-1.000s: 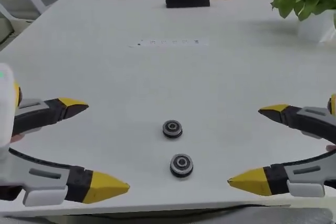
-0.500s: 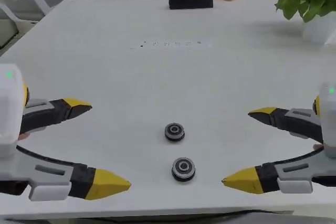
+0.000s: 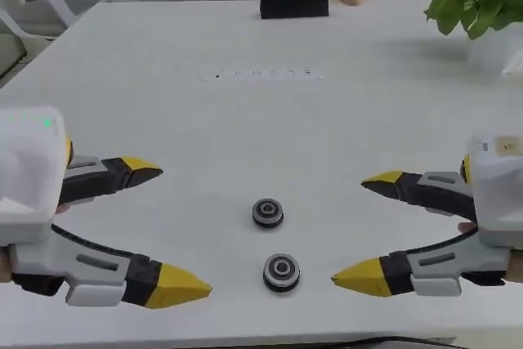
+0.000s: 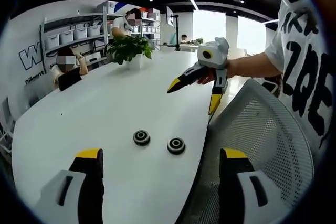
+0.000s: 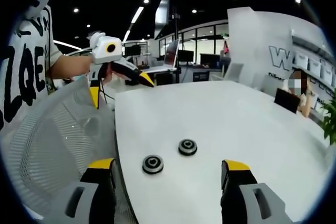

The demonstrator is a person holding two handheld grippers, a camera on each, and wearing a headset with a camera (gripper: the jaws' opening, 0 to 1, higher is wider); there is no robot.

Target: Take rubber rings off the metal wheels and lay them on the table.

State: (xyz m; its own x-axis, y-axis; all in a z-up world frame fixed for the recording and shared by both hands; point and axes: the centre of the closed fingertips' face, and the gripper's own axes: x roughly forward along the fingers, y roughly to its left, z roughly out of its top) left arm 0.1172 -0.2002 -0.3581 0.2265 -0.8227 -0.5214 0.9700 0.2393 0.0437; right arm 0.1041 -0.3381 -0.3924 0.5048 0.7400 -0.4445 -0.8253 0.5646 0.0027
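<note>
I see two wheels lying flat on the table, and I'll place everything from the nearer wheel. The farther wheel sits just beyond it and slightly to its left, not touching. Each wheel has a dark rubber ring around it. My left gripper hovers well to the left of the nearer wheel, jaws spread wide and holding nothing. My right gripper hangs to its right, equally wide open and empty.
</note>
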